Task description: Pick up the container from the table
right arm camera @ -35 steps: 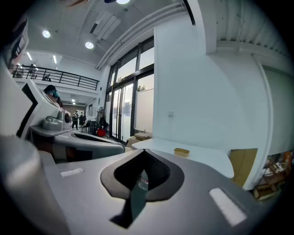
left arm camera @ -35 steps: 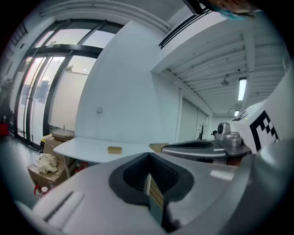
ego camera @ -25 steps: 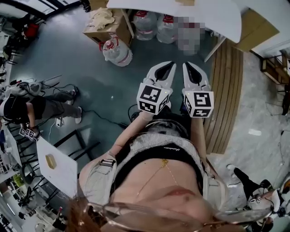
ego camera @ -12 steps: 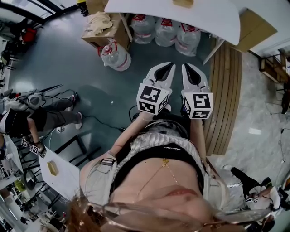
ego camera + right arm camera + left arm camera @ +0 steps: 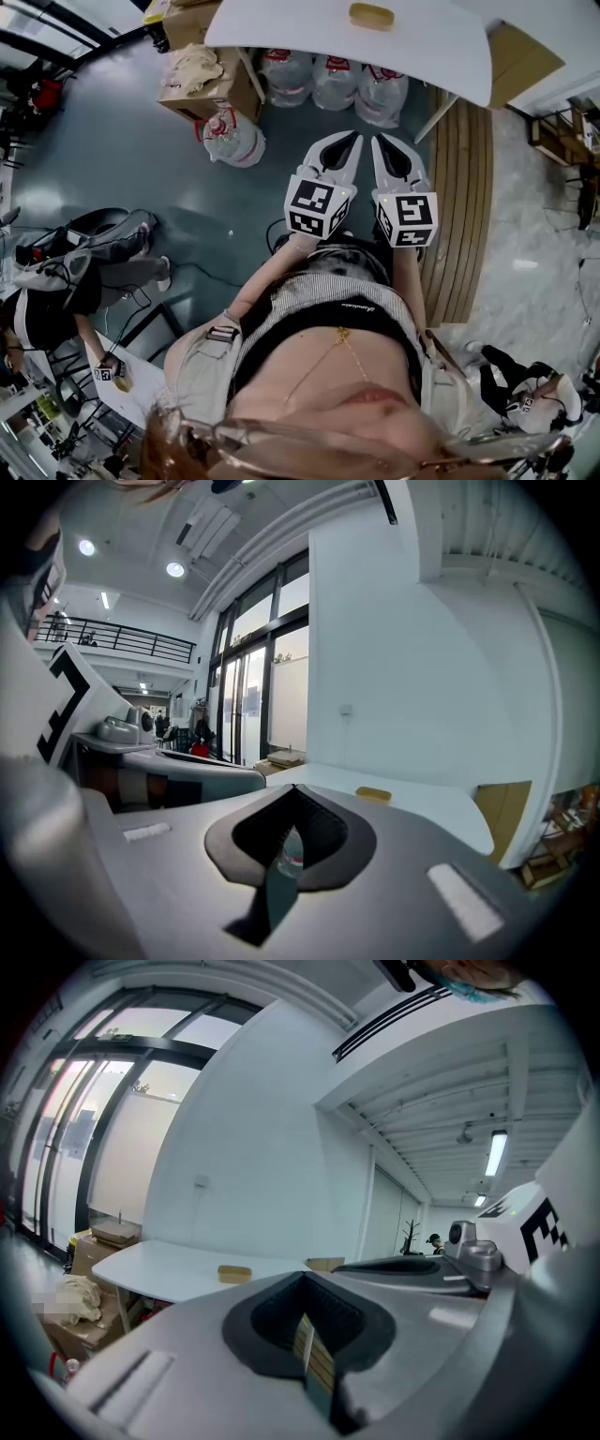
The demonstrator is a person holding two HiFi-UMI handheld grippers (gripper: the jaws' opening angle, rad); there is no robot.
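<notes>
A small tan container (image 5: 372, 16) lies on the white table (image 5: 281, 37) at the top of the head view. It also shows far ahead in the left gripper view as the container (image 5: 234, 1272) and in the right gripper view as the container (image 5: 373, 795). My left gripper (image 5: 351, 137) and right gripper (image 5: 380, 141) are held side by side over the floor, pointing at the table and well short of it. Both are shut with nothing between the jaws. In their own views, the left gripper (image 5: 305, 1279) and right gripper (image 5: 292, 791) point roughly level toward the table.
Several water jugs (image 5: 335, 80) stand under the table, and one more jug (image 5: 234, 139) is on the floor beside a cardboard box (image 5: 202, 70). A slatted wooden platform (image 5: 469, 187) runs along the right. A seated person (image 5: 56, 281) and cables are at the left.
The table and the jugs have slid lower in the head view and the whole container now shows. Both grippers have moved forward toward the table, still shut.
</notes>
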